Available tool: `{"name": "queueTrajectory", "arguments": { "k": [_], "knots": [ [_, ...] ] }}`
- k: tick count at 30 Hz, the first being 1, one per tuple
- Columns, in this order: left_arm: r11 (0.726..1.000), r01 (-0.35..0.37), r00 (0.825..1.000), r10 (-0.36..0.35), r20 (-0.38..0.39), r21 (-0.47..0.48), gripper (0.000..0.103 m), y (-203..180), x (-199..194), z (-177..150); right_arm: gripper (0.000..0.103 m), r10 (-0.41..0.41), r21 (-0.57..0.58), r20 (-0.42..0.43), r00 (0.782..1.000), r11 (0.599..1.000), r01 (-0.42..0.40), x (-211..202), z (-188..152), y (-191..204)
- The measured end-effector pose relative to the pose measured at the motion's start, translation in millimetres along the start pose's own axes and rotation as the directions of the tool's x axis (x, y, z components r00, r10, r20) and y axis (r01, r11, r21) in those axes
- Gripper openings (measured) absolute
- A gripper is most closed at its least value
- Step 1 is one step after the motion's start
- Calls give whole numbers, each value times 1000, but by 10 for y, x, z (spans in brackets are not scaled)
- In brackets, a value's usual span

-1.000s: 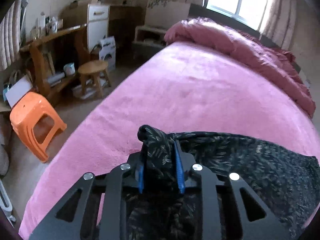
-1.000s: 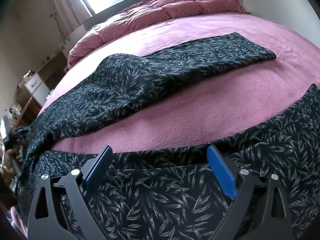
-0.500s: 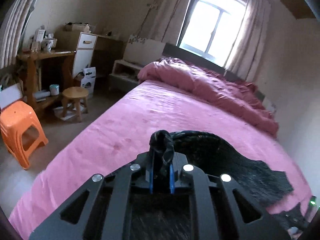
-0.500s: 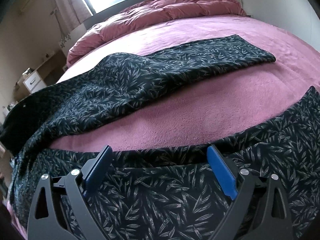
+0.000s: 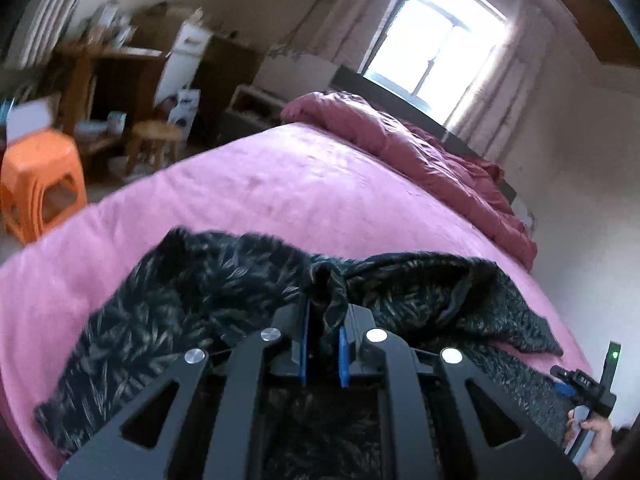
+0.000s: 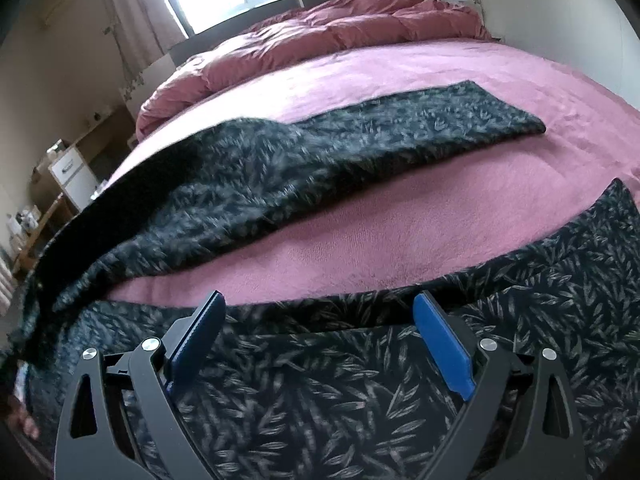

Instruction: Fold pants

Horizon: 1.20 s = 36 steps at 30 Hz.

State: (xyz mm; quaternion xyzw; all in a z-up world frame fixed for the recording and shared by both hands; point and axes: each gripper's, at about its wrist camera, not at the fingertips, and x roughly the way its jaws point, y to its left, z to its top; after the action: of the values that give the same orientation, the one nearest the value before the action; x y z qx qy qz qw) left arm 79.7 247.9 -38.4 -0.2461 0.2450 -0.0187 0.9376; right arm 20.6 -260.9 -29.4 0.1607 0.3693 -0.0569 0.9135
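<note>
Pants (image 6: 360, 160) legs stretch rightward across bed (image 6: 400, 216) — left claw (image 5: 323, 344) pinching fabric.

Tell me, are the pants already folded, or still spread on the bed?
Still spread, mostly. The pants lie with two legs apart, pink bed showing between them. The left gripper pinches one bunched part.

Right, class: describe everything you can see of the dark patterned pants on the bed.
The pants are dark, nearly black, soft thin-looking fabric printed with pale leaf shapes. They lie spread on the pink bedspread, legs apart: one leg stretches flat toward the far side, the other runs along the near edge beneath the open right gripper. The left gripper is shut on a bunched fold of cloth, lifting that part into a ridge; blur hides finer detail there.
</note>
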Motion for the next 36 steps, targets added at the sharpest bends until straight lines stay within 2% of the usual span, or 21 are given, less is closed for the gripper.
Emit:
{"name": "queueTrajectory", "arguments": {
  "k": [6, 10, 15, 17, 21, 22, 24, 26, 27, 29, 34, 36],
  "knots": [
    [1000, 5, 1000, -5, 3, -30, 10, 54, 20, -37, 89, 113, 29, -17, 993, 993, -113, 1, 567, 509],
    [999, 6, 1000, -6, 11, -31, 10, 80, 4, -56, 85, 165, 90, -99, 981, 983, -157, 323, 1085, 1060],
    [1000, 6, 1000, -5, 28, -21, 10, 73, -41, -101, 85, 158, 176, -236, 959, 977, -118, 878, 1489, 1676],
    [1000, 9, 999, -9, 31, -23, 10, 68, -54, -108, 85, 110, 197, -274, 955, 979, -56, 1087, 1556, 1874],
    [999, 18, 999, -17, 28, -34, 10, 80, -58, -99, 80, 66, 242, -326, 943, 970, 15, 1350, 1536, 2023],
    [999, 19, 999, -18, 27, -35, 10, 86, -59, -97, 77, 65, 253, -336, 940, 967, 24, 1400, 1512, 2009],
    [999, 18, 1000, -17, 26, -35, 10, 91, -59, -87, 60, 40, 246, -363, 931, 968, 55, 1493, 1471, 2013],
    [999, 19, 999, -18, 27, -34, 10, 98, -64, -76, 20, 30, 229, -384, 923, 971, 63, 1532, 1402, 1966],
    [999, 18, 999, -17, 31, -31, 10, 94, -73, -67, 14, 53, 233, -387, 921, 972, 42, 1541, 1385, 1943],
    [1000, 11, 999, -10, 47, -23, 10, 71, -108, -31, 6, 98, 237, -367, 925, 971, -9, 1429, 1371, 1872],
    [1000, 14, 990, -13, 140, -9, 10, 9, -296, 111, 6, 218, 205, -294, 931, 965, -162, 859, 1356, 1731],
    [1000, 23, 978, -26, 209, 15, 10, -15, -455, 175, 6, 282, 209, -261, 923, 950, -231, 557, 1294, 1639]
  ]
}}
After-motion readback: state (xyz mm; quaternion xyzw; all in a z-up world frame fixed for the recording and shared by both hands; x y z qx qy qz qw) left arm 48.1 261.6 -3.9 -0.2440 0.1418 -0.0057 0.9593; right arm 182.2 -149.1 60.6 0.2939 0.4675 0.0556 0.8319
